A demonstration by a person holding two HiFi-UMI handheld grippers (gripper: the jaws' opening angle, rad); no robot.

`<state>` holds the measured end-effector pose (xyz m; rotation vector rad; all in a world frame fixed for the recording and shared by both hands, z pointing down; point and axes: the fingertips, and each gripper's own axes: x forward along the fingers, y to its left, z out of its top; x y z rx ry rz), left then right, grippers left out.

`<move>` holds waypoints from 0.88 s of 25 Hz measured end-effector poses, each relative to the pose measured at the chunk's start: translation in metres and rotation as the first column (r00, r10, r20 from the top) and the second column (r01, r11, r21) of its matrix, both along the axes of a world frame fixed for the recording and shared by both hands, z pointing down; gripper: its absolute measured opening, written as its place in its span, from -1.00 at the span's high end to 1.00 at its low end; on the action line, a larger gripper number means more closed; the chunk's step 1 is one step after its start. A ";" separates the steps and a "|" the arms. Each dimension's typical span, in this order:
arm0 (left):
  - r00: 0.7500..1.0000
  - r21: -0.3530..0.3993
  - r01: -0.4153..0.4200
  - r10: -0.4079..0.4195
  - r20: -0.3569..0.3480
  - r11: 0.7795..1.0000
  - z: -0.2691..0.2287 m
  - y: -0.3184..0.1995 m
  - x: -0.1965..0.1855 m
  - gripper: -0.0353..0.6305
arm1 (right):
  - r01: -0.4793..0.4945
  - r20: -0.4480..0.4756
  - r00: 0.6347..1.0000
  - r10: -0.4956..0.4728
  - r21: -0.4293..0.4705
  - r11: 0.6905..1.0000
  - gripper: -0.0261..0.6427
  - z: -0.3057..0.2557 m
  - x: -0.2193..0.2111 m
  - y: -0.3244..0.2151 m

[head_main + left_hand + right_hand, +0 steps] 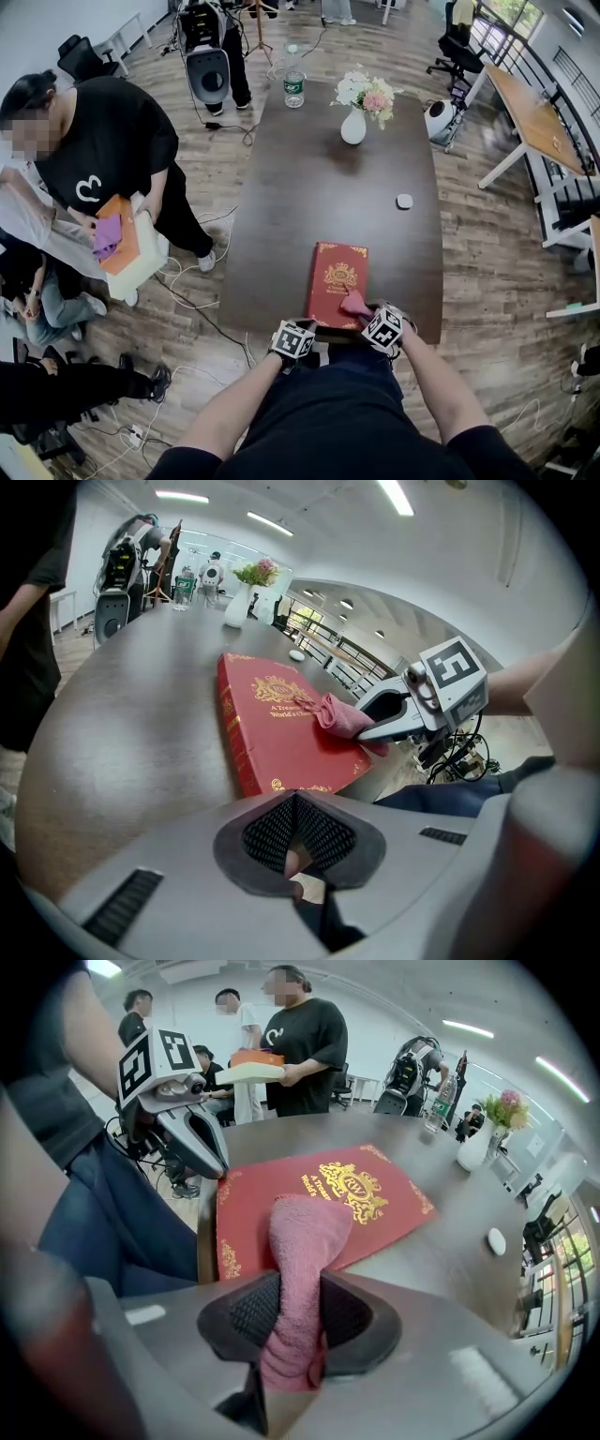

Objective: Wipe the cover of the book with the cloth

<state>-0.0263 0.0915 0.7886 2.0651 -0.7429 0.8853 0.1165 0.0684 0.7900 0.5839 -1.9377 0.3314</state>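
Note:
A red book (337,281) with gold print lies flat at the near end of the dark table (281,216). My right gripper (367,317) is shut on a pink cloth (355,304), which rests on the book's near right corner. In the right gripper view the cloth (305,1251) sticks out between the jaws of that gripper (305,1283) onto the cover (375,1194). My left gripper (302,328) hovers at the book's near left corner; its jaws (295,799) are shut with nothing in them. From there the book (272,733), cloth (339,714) and right gripper (380,726) are visible.
A white vase of flowers (354,122), a water bottle (294,80) and a small white object (404,201) stand farther along the table. A person (103,150) stands left of the table holding an orange book and purple cloth. Cables run over the floor.

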 end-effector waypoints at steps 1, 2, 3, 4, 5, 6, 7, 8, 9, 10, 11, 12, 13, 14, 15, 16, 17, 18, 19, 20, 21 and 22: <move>1.000 0.002 0.001 -0.001 0.003 1.000 0.000 0.000 -0.001 0.91 | -0.005 -0.005 1.000 0.005 0.001 1.000 0.57 0.001 0.002 0.001; 1.000 0.003 0.002 -0.002 0.005 1.000 0.000 -0.001 -0.001 0.91 | -0.012 -0.007 1.000 0.012 0.002 1.000 0.57 0.002 0.004 0.001; 1.000 0.004 0.002 -0.002 0.007 1.000 0.000 -0.002 -0.002 0.91 | -0.020 -0.006 1.000 0.020 0.003 1.000 0.57 0.002 0.004 0.001; 1.000 0.004 0.002 -0.002 0.008 1.000 0.001 -0.002 -0.002 0.91 | -0.028 -0.005 1.000 0.028 0.004 1.000 0.57 0.003 0.005 0.001; 1.000 0.003 0.001 -0.001 0.009 1.000 0.002 -0.002 -0.002 0.91 | -0.031 -0.006 0.999 0.031 0.005 0.999 0.57 0.003 0.006 0.001; 1.000 0.002 0.001 -0.001 0.010 1.000 0.002 -0.001 -0.002 0.91 | -0.032 -0.010 0.999 0.032 0.006 0.999 0.57 0.004 0.007 0.002; 1.000 0.001 0.002 -0.002 0.012 1.000 0.002 -0.001 -0.002 0.91 | -0.031 -0.015 0.999 0.031 0.006 1.000 0.57 0.004 0.008 0.004; 1.000 0.002 0.003 -0.003 0.015 1.000 0.001 -0.001 -0.003 0.91 | -0.032 -0.020 0.999 0.032 0.005 0.999 0.57 0.005 0.011 0.005; 1.000 0.002 0.004 -0.004 0.016 1.000 0.001 -0.001 -0.003 0.91 | -0.039 -0.023 0.999 0.039 0.004 0.999 0.57 0.004 0.014 0.006; 1.000 0.001 0.005 -0.005 0.017 1.000 0.001 -0.001 -0.003 0.91 | -0.050 -0.023 0.998 0.051 0.002 0.999 0.57 0.004 0.018 0.007; 1.000 0.000 0.007 -0.007 0.016 1.000 0.001 -0.001 -0.003 0.91 | -0.066 -0.020 0.998 0.066 0.000 0.998 0.57 0.003 0.021 0.007; 1.000 0.000 0.010 -0.010 0.015 1.000 0.001 -0.001 -0.003 0.91 | -0.080 -0.015 0.997 0.080 -0.004 0.997 0.57 0.002 0.025 0.007; 1.000 0.000 0.013 -0.013 0.014 1.000 0.001 -0.001 -0.003 0.91 | -0.092 -0.010 0.996 0.092 -0.006 0.996 0.57 0.000 0.027 0.007; 1.000 0.000 0.015 -0.015 0.012 1.000 0.001 -0.001 -0.002 0.91 | -0.099 -0.005 0.995 0.099 -0.007 0.995 0.57 -0.001 0.028 0.007; 1.000 -0.001 0.016 -0.016 0.010 1.000 0.002 -0.001 -0.002 0.91 | -0.102 -0.002 0.995 0.102 -0.006 0.995 0.57 -0.003 0.028 0.007; 1.000 0.000 0.015 -0.015 0.010 1.000 0.002 0.000 -0.002 0.91 | -0.101 0.002 0.995 0.101 -0.003 0.995 0.57 -0.006 0.027 0.006; 1.000 0.003 0.013 -0.013 0.011 1.000 0.002 0.000 -0.002 0.91 | -0.096 0.006 0.995 0.096 0.004 0.995 0.57 -0.008 0.025 0.004; 1.000 0.009 0.012 -0.012 0.015 1.000 0.001 0.000 -0.003 0.91 | -0.088 0.012 0.996 0.088 0.013 0.996 0.57 -0.011 0.021 0.002; 1.000 0.016 0.011 -0.012 0.017 1.000 0.000 -0.001 -0.003 0.91 | -0.078 0.018 0.997 0.078 0.022 0.997 0.57 -0.013 0.016 0.000; 1.000 0.025 0.012 -0.012 0.017 1.000 -0.001 -0.001 -0.003 0.91 | -0.068 0.025 0.997 0.068 0.028 0.997 0.57 -0.016 0.010 -0.001; 1.000 0.031 0.013 -0.014 0.017 0.999 -0.002 -0.001 -0.003 0.91 | -0.057 0.033 0.998 0.056 0.034 0.998 0.57 -0.018 0.005 -0.002; 1.000 0.032 0.017 -0.017 0.016 0.999 -0.002 0.000 -0.003 0.91 | -0.045 0.040 0.998 0.043 0.038 0.998 0.57 -0.021 -0.002 -0.004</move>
